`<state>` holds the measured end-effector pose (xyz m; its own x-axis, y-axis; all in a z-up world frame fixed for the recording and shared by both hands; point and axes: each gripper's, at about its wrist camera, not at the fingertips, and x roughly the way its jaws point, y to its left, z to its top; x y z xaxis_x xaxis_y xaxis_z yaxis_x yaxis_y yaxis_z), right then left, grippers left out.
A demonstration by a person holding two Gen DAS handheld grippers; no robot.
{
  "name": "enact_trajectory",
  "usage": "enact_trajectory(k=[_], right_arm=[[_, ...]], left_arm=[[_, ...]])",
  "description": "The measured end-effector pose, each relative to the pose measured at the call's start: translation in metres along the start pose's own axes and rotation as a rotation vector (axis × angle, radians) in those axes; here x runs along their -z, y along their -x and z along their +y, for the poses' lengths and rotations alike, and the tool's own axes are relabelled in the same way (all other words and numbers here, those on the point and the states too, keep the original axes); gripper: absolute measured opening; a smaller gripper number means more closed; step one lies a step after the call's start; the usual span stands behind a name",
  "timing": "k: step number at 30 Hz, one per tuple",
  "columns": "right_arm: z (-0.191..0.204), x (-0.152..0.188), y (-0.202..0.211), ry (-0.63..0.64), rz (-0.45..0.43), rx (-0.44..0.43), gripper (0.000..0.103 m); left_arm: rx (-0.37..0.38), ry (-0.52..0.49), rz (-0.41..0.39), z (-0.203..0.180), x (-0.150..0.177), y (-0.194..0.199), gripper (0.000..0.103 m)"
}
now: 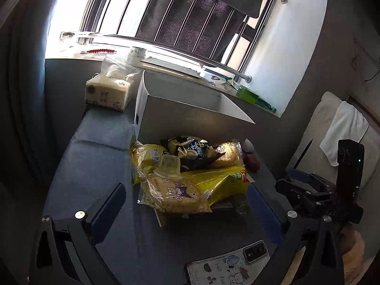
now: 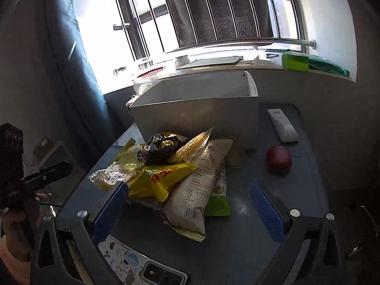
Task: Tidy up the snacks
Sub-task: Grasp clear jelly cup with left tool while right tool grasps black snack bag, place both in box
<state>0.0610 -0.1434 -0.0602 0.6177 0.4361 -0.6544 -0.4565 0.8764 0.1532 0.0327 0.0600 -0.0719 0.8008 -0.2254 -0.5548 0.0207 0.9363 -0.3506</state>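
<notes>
A heap of snack packets [image 1: 187, 173] lies on the grey table in front of an open white box [image 1: 190, 109]. On the heap sit a yellow bag [image 1: 220, 180], a clear jelly cup [image 1: 168, 165] and a dark packet [image 1: 190, 152]. My left gripper [image 1: 187, 204] is open, its fingers either side of the heap's near end. In the right wrist view the same heap [image 2: 180, 171] shows a long pale packet [image 2: 201, 185] and a green one [image 2: 217, 201]. My right gripper [image 2: 187, 204] is open around the pale packet's near end. The white box [image 2: 197, 114] stands behind.
A red apple [image 2: 279, 158] and a white remote [image 2: 282, 125] lie right of the heap. A tissue pack [image 1: 108, 92] stands left of the box. A phone in a cartoon case [image 1: 228, 263] lies at the near table edge. A windowsill with clutter runs behind.
</notes>
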Motion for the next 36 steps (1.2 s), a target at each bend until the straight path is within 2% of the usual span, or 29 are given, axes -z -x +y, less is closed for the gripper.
enact_trajectory(k=[6, 11, 16, 19, 21, 23, 25, 29, 36], right_arm=[[0.036, -0.035, -0.039, 0.131, 0.074, -0.025, 0.103], [0.063, -0.072, -0.102, 0.252, 0.166, -0.012, 0.103], [0.060, -0.083, -0.174, 0.195, 0.365, 0.012, 0.103], [0.055, -0.084, -0.190, 0.150, 0.421, -0.008, 0.102], [0.056, -0.082, -0.195, 0.161, 0.466, -0.049, 0.083], [0.055, -0.079, -0.191, 0.143, 0.461, -0.091, 0.063], [0.052, -0.077, -0.182, 0.136, 0.435, -0.111, 0.057], [0.036, -0.080, -0.148, 0.053, 0.350, -0.178, 0.052], [0.005, -0.087, -0.062, -0.066, 0.153, -0.246, 0.052]], left_arm=[[-0.022, -0.016, -0.005, -0.001, -0.001, 0.003, 0.103], [-0.025, -0.025, -0.009, 0.003, 0.000, 0.007, 0.103], [-0.022, -0.023, -0.010, 0.006, 0.001, 0.006, 0.103], [-0.022, -0.021, 0.004, 0.008, 0.001, 0.002, 0.103], [-0.023, -0.020, 0.012, 0.010, 0.001, -0.002, 0.103], [-0.019, -0.019, 0.015, 0.010, 0.001, -0.005, 0.103], [-0.019, -0.030, 0.019, 0.010, -0.001, -0.008, 0.103], [-0.035, -0.081, 0.049, 0.007, -0.009, -0.023, 0.103], [-0.073, -0.194, 0.175, -0.001, -0.033, -0.081, 0.103]])
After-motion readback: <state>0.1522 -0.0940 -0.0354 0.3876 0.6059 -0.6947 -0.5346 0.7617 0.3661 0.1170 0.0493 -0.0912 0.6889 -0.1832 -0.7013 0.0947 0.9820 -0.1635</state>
